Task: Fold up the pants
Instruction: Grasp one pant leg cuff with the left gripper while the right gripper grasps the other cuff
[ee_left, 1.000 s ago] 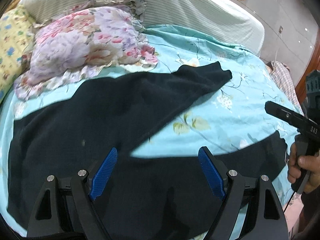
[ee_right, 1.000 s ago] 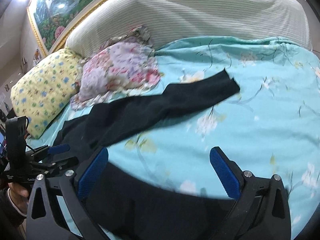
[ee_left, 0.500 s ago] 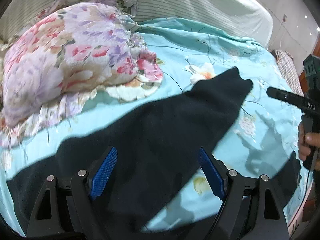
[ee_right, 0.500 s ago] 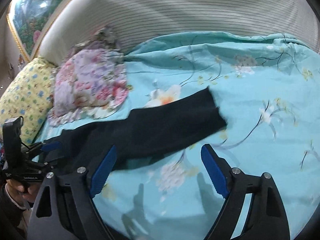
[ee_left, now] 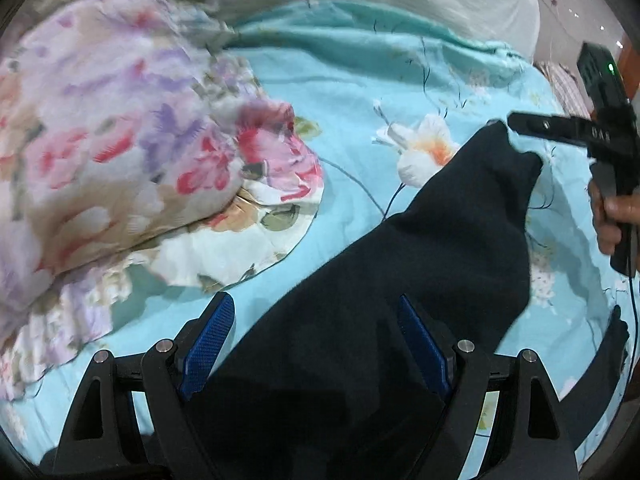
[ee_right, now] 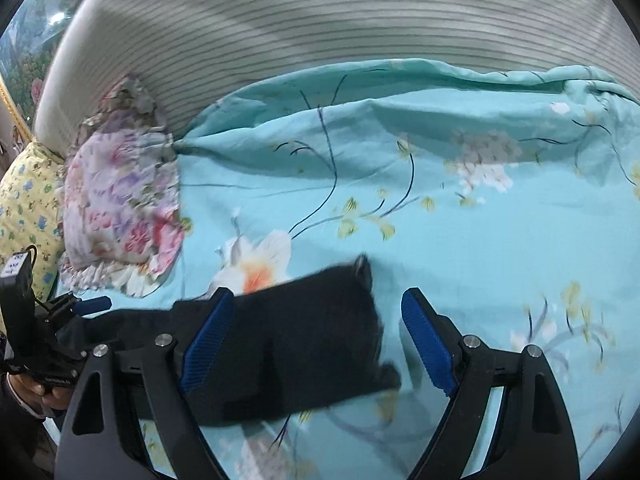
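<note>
Black pants [ee_left: 420,264] lie spread on a turquoise floral bedsheet [ee_left: 360,80], one leg reaching up and right to its hem. My left gripper [ee_left: 316,344] is open and empty, low over that leg. My right gripper [ee_right: 316,340] is open and empty over the leg's hem end [ee_right: 320,320]. In the left wrist view the right gripper [ee_left: 520,126] shows at the right, held by a hand, its tip at the hem. In the right wrist view the left gripper [ee_right: 86,306] shows at the far left.
A floral ruffled pillow [ee_left: 120,140] lies left of the pant leg. A yellow patterned pillow [ee_right: 24,208] sits at the far left. A striped padded headboard [ee_right: 320,32] runs along the back. The bed's right edge and a checked cloth [ee_left: 564,80] show far right.
Both grippers have moved forward along the pant leg toward its hem. The right gripper now hovers over the hem end. Both stay open.
</note>
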### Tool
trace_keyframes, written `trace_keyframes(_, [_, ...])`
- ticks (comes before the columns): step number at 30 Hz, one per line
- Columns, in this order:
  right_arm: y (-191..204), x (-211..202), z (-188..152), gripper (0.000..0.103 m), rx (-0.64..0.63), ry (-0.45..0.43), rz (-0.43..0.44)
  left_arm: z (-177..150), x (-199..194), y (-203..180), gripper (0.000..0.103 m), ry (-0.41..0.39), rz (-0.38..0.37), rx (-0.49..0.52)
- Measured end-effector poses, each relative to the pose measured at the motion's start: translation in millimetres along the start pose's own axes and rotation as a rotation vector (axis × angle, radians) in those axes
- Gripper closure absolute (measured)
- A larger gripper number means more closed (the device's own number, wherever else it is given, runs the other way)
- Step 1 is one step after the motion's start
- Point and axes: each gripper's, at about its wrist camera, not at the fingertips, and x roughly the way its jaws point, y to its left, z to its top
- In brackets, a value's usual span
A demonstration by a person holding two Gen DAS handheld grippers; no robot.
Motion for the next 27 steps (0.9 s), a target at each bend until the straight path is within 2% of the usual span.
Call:
trace_keyframes(3, [-5, 20, 8, 0.028, 0.003, 0.041, 0.003, 2, 15, 4, 0.019, 0.03, -0.022, -0.004])
trace_keyframes(4, [-6, 27, 9, 0.036, 0.006, 0.063, 0.011, 1, 19, 4, 0.019, 0.035, -0.023, 0.002])
trace_keyframes(6, [-7, 39, 6, 0.063, 0.002, 0.101, 0.009, 1, 20, 2, 0.021, 0.03, -0.022, 0.014])
trace_keyframes(7, [-7, 41, 5, 0.07, -0.006, 0.106, -0.002, 0, 19, 1, 0.026, 0.028, -0.03, 0.021])
trace_keyframes(8, [-6, 40, 4, 0.083, -0.013, 0.103, -0.013, -1, 17, -1, 0.032, 0.027, -0.04, 0.029])
trace_keyframes(9, [-6, 37, 2, 0.089, -0.012, 0.095, -0.007, -2, 16, -5, 0.049, 0.027, -0.056, 0.043])
trace_keyframes(10, [-7, 33, 1, 0.09, -0.006, 0.087, 0.004, -3, 13, -11, 0.066, 0.032, -0.071, 0.065])
trace_keyframes(11, [-7, 26, 1, 0.091, -0.002, 0.071, 0.011, -5, 11, -16, 0.075, 0.034, -0.071, 0.077])
trace_keyframes(12, [-7, 22, 1, 0.092, -0.002, 0.063, 0.014, -8, 7, -21, 0.089, 0.034, -0.07, 0.09])
trace_keyframes(19, [-2, -36, -11, 0.094, -0.032, -0.014, 0.047, -37, -48, -42, 0.094, -0.052, -0.105, 0.099])
trace_keyframes(27, [-12, -102, -65, 0.094, -0.06, -0.07, 0.125, -90, -107, -77, 0.095, -0.103, -0.188, 0.098])
